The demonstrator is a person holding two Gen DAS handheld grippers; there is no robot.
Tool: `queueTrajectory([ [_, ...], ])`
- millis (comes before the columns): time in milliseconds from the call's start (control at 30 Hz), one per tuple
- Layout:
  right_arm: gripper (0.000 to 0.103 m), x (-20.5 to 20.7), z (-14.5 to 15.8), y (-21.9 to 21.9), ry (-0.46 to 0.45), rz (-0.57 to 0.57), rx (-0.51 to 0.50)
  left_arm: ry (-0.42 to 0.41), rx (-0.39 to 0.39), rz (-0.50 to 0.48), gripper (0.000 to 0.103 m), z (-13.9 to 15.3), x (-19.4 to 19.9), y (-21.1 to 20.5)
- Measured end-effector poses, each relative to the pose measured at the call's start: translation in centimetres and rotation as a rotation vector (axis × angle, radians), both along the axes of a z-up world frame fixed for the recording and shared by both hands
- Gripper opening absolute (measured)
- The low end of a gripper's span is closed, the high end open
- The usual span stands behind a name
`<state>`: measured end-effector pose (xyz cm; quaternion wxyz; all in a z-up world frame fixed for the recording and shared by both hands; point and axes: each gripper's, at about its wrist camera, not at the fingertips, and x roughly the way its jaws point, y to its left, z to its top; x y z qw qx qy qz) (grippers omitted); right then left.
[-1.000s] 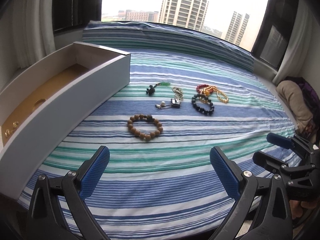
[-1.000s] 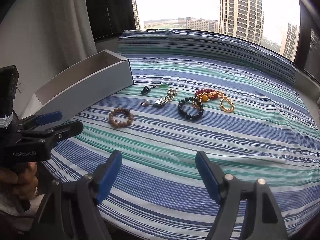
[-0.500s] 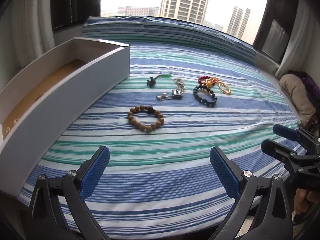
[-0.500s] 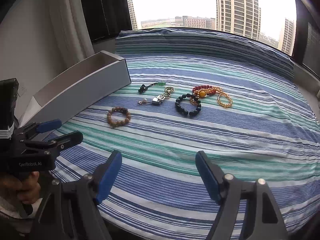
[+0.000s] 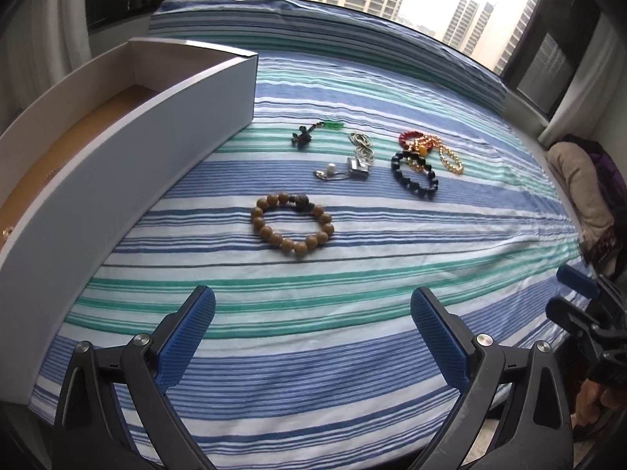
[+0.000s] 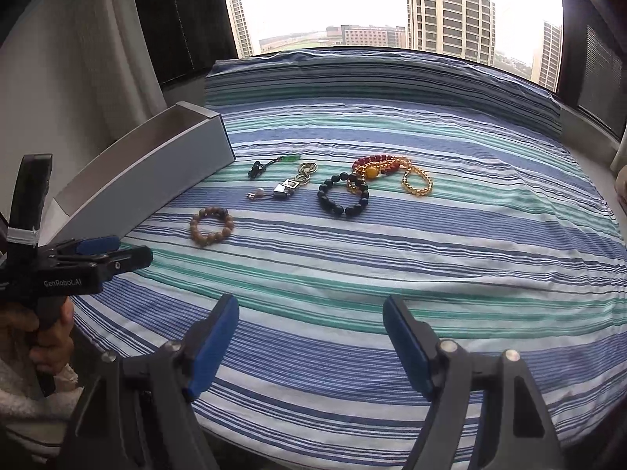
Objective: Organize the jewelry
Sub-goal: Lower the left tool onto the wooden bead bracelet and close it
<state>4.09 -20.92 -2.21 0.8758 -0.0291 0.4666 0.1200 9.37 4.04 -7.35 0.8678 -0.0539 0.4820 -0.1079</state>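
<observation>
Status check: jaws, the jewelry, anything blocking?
Left gripper and right gripper open, empty. Brown wooden bead bracelet nearest, untouched on the striped sheet. Long white box open alongside. Nothing blocking.

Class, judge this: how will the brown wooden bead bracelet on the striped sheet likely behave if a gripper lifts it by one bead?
The brown bead bracelet is separate strung beads, so it probably droops into a hanging loop. It looks light. Round beads may slip from flat pads.

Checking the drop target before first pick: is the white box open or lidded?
Open. The white box has no lid on top; the left wrist view looks straight down onto its brown floor, where small gold pieces already lie.
</observation>
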Motion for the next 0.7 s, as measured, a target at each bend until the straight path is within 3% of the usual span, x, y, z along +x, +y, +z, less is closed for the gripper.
queueTrajectory([
  [67, 0.078, -0.2, -0.2, 0.1, 0.007, 0.004, -0.002, -0.007, 0.020, -0.010, 0.097, -0.2, 1.5, -0.2],
  [167, 0.078, -0.7, -0.5, 0.1, 0.020, 0.003, 0.005, -0.001, 0.041, -0.054, 0.080, -0.9, 3.2, -1.4],
  [267, 0.078, -1.1, -0.8, -0.1, 0.034, 0.001, 0.007, 0.005, 0.058, -0.134, 0.072, -2.0, 4.7, -2.8],
  [333, 0.078, -1.3, -0.9, -0.2, 0.038, 0.000, 0.004, 0.044, 0.031, -0.139, 0.060, -2.7, 6.1, -3.0],
  [433, 0.078, -1.4, -1.0, -0.4, 0.042, -0.005, 0.006, 0.130, -0.068, -0.095, 0.053, -4.2, 8.5, -2.8],
  [567, 0.078, -1.3, -0.9, -0.6, 0.046, -0.010, 0.025, 0.208, -0.059, -0.013, 0.044, -6.3, 11.3, -3.2],
  [700, 0.078, -1.4, -0.2, -0.7, 0.023, -0.009, 0.018, 0.187, -0.037, 0.045, 0.043, -6.4, 13.0, -3.6],
])
